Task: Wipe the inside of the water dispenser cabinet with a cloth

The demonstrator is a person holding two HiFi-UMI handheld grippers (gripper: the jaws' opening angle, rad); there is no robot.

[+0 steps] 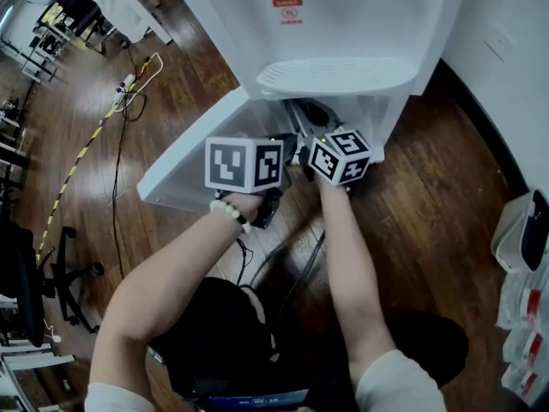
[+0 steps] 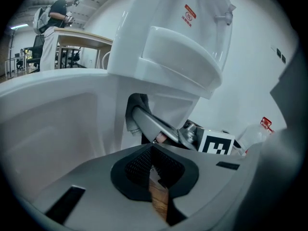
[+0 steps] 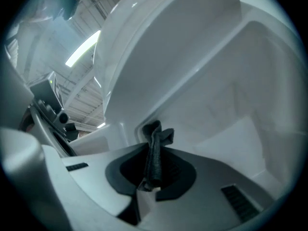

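My forearms come up from 6 o'clock in the head view. I'm crouched low so both tools reach the low opening.

Left gripper (image 2: 155,174): jaws pinched together with nothing in them, only a sliver of floor (image 1: 429,230) showing through. It sits at 9 o'clock of the right gripper (image 3: 151,174), just beside the open door (image 1: 176,166). My guess is it's parked there to stop the door swinging back; I can't tell if it touches.

Right gripper: clenched on the cloth (image 3: 155,148), a dark wad standing up between the pads. The bunched tip pokes out front, so fabric rather than the jaws would meet the plastic.

The cloth is at the mouth of the cabinet (image 3: 231,114), its tip aimed at the back corner at 12 o'clock. I can't tell if it touches a wall. The cabinet walls are white and look bare.

The door swings out toward 9 o'clock. The dispenser (image 1: 343,24) body and its shelf overhang at 12.

Judgement: the wipe is just starting. Next move is to push the cloth deeper and press it on a wall. The bite on the cloth is narrow, so drag could tug it loose.

Far off, cables (image 1: 120,101) run across the floor at 10 o'clock.
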